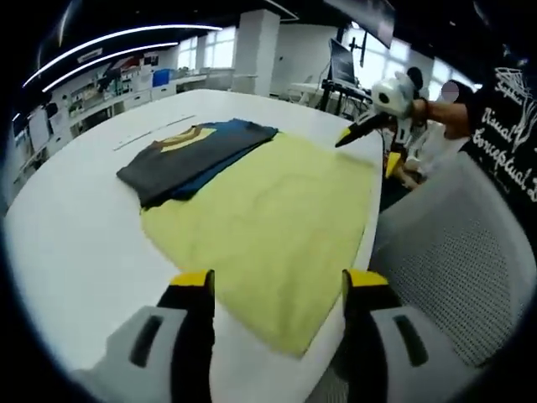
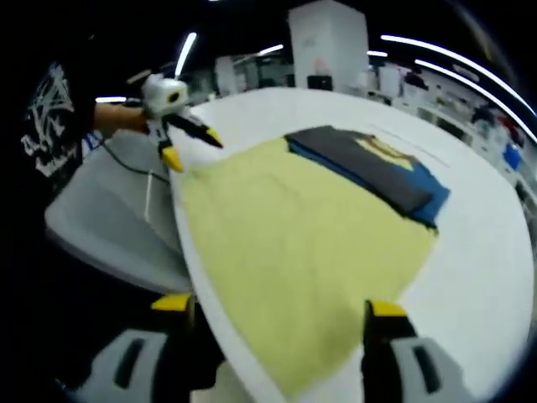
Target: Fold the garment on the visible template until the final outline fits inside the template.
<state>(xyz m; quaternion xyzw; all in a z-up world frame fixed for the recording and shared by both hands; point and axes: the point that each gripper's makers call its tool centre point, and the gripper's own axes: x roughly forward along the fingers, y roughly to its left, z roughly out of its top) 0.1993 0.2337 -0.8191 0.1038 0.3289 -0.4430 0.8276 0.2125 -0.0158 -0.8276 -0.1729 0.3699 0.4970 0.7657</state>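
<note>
Now both your grippers' fingers (image 1: 193,290) are spread wide and empty, because the folded shirt (image 1: 195,156) rests on the yellow mat (image 1: 268,227).

Garment (image 1: 195,155) dk grey/blue w/ yellow print; template (image 1: 277,227) pale yellow; table (image 1: 75,227) white.

left: near edge, inward | right: opposite end | shared: yellow template (image 1: 277,218) (image 2: 294,252)

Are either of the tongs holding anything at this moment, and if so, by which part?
Nothing is held. The left tongs and right tongs are open above the yellow cloth, clear of the folded garment.
</note>
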